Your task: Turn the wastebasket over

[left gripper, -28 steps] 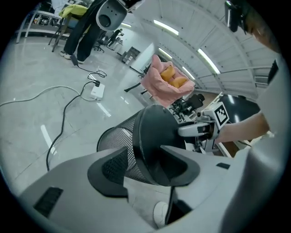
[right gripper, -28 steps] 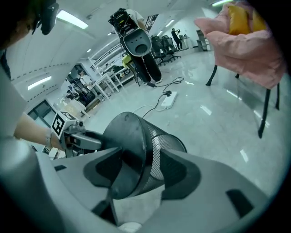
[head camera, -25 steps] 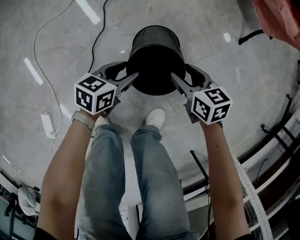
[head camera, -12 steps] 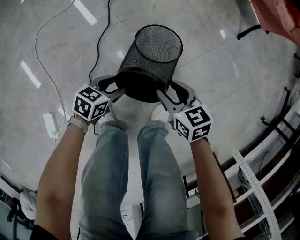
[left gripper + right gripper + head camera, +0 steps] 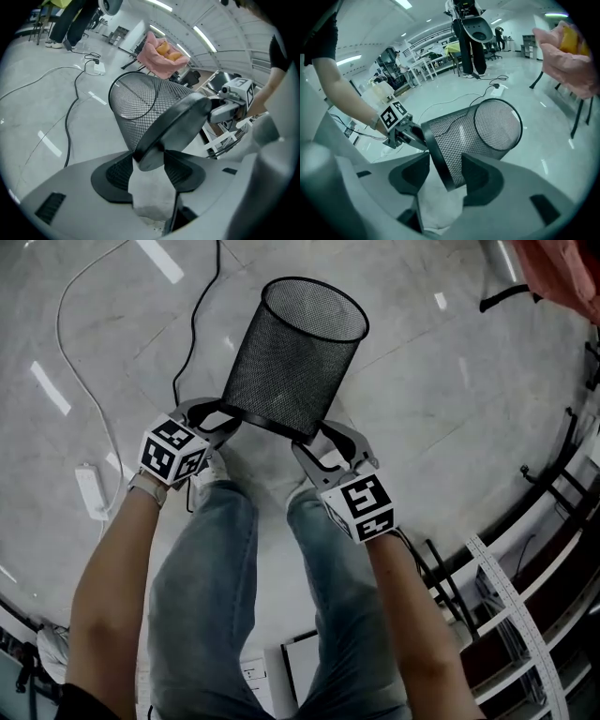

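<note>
The black mesh wastebasket [image 5: 291, 362] hangs tilted above the floor, its open mouth pointing away from me and its solid base toward my legs. My left gripper [image 5: 225, 418] grips the base rim on the left, and its jaws are closing on that rim. My right gripper [image 5: 305, 442] clamps the rim on the opposite side. In the left gripper view the wastebasket [image 5: 140, 108] has its base edge wedged between the pads of the left gripper [image 5: 149, 157]. The right gripper view shows the wastebasket [image 5: 478, 131] with its rim between the pads of the right gripper [image 5: 445, 171].
A black cable [image 5: 192, 324] and a white cable with a power strip [image 5: 89, 491] lie on the pale floor to the left. My jeans-clad legs [image 5: 216, 587] stand under the grippers. A pink cloth [image 5: 562, 277] hangs at the top right, and rails [image 5: 525, 568] run along the right.
The wastebasket has tipped from base-toward-me to tilted with its mouth in view. Both grippers have come nearer my legs, still holding the base rim.
</note>
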### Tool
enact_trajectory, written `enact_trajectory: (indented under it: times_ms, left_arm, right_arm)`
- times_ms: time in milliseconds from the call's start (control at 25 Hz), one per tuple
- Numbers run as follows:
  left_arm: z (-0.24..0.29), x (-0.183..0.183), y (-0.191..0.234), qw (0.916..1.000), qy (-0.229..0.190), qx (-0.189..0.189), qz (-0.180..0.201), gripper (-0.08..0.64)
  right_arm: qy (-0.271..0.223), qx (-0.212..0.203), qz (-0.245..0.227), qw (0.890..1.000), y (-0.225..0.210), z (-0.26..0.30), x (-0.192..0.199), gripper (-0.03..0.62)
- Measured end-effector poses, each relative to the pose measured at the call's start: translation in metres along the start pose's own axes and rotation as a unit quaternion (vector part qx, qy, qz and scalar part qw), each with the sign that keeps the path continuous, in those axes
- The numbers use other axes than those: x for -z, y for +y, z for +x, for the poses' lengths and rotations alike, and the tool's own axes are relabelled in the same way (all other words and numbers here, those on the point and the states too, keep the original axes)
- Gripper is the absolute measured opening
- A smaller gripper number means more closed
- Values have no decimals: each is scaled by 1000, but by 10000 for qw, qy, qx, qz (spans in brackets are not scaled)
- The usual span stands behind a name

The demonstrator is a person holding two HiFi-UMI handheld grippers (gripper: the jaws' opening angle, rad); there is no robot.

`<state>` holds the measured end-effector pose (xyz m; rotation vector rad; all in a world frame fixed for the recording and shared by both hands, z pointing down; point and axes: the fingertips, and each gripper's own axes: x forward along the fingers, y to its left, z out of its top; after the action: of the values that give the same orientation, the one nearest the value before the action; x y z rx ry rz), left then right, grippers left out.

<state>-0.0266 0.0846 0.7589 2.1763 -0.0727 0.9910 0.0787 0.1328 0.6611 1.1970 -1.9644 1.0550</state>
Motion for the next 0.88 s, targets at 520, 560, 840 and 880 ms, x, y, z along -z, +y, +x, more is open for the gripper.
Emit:
enact_trajectory:
  times_ms: [520,560,840,880]
  left_arm:
    - [31,16,44,9970,499,-74,582,206]
    - [33,17,47,9964,543,-93,649,206]
    - [41,27,55,9922,844,-335,854,207]
    - [42,29,56,9917,888,-388,843,207]
  right_arm:
    - [406,-204,-128,9989,-11,56,44,230]
    - [441,-208,-114,9987,-11,60,47,230]
    - [739,-324,19,9967,-12,74,61,231]
    - [766,-341,26,9965,-11,75,62,230]
